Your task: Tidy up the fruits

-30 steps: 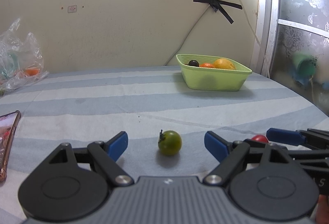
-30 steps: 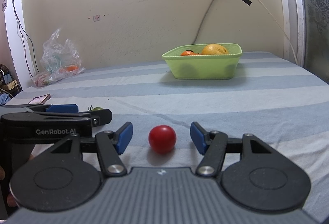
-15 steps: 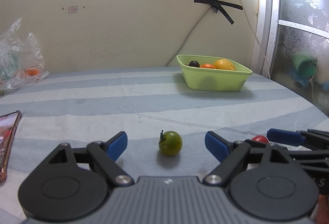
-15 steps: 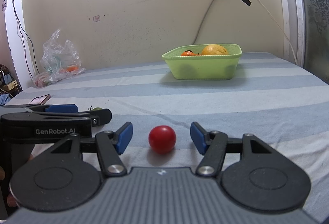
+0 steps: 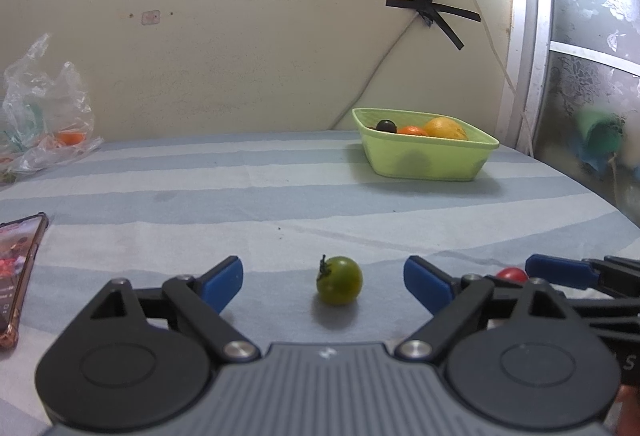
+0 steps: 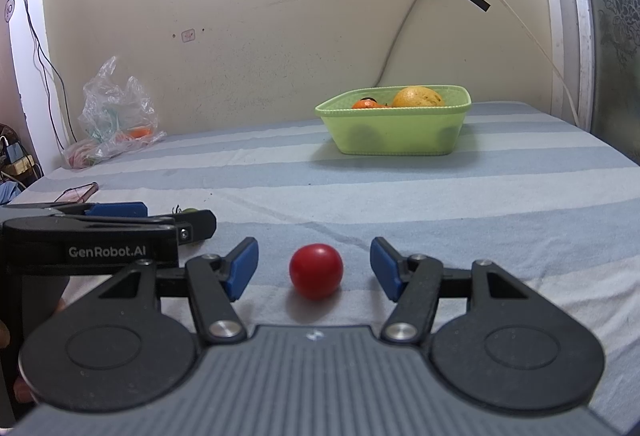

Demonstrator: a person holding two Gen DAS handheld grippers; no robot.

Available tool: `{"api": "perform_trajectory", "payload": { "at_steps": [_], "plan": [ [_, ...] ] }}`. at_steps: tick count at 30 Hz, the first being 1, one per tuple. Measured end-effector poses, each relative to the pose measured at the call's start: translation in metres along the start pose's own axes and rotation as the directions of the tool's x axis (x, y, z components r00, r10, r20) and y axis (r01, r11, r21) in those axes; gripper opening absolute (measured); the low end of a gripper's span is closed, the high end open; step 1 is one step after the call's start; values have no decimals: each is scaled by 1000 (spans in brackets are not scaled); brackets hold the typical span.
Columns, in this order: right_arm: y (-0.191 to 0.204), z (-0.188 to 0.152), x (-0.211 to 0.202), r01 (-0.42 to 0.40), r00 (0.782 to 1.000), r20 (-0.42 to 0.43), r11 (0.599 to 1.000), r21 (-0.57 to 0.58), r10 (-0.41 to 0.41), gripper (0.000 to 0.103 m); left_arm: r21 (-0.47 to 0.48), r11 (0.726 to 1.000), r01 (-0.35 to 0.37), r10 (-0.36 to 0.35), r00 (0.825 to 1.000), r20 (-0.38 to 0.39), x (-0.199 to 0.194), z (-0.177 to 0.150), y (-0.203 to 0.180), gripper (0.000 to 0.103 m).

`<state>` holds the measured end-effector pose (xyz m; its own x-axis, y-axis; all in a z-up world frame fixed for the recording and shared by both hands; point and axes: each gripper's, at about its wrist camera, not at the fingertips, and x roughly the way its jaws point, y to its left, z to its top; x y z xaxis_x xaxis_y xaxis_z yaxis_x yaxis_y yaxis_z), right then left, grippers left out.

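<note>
Nothing of note has changed over the last second: in both wrist views the scene matches the earlier pictures, apart from a slight drift of the left camera, so we read this as a pause just before a double grasp.

Largest first, the worktop with its blue-and-white striped cloth point(image 6: 440, 196) carries everything. At about one o'clock in each view, well apart from us, stands the light green square plastic basket point(image 6: 396, 132), already holding a yellow-orange round fruit point(image 6: 418, 97), a small orange fruit point(image 5: 412, 131) and a dark round fruit point(image 5: 386, 125). At ten o'clock by the wall lies a crumpled clear plastic bag point(image 6: 116, 116), and at nine o'clock in the left view the edge of a phone in a brownish case point(image 5: 20, 268).

Our left gripper point(image 5: 323, 278) has its jaws wide, one either side of the small green tomato with a dark stem point(image 5: 339, 286), touching neither side. Our right gripper point(image 6: 314, 270) likewise stands with jaws wide around the smooth red round tomato point(image 6: 316, 271), clear of both blue pads. Both fruits rest on the cloth, the two tools close beside each other.

We judge the task partly done: three fruits are in the basket, these two remain. The next move calls for closing gently, since both are small, round and apt to roll.
</note>
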<state>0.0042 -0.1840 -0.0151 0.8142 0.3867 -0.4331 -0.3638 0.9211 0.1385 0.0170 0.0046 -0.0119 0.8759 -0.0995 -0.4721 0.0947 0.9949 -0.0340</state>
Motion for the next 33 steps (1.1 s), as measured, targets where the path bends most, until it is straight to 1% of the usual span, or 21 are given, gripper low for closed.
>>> {"api": "perform_trajectory", "payload": {
  "at_steps": [6, 9, 26, 33],
  "plan": [
    [1, 0, 0, 1, 1000, 2, 1000, 0, -1, 64, -10, 1000, -19, 19, 1000, 4, 0, 0, 1, 91],
    [1, 0, -1, 2, 1000, 2, 1000, 1, -2, 64, -1, 1000, -8, 8, 1000, 0, 0, 0, 0, 91],
    [1, 0, 0, 2, 1000, 2, 1000, 0, -2, 65, -5, 1000, -12, 12, 1000, -12, 1, -1, -2, 91],
    [0, -1, 0, 1, 1000, 3, 1000, 0, -1, 65, 0, 1000, -14, 14, 1000, -14, 1, -2, -3, 94]
  ]
}}
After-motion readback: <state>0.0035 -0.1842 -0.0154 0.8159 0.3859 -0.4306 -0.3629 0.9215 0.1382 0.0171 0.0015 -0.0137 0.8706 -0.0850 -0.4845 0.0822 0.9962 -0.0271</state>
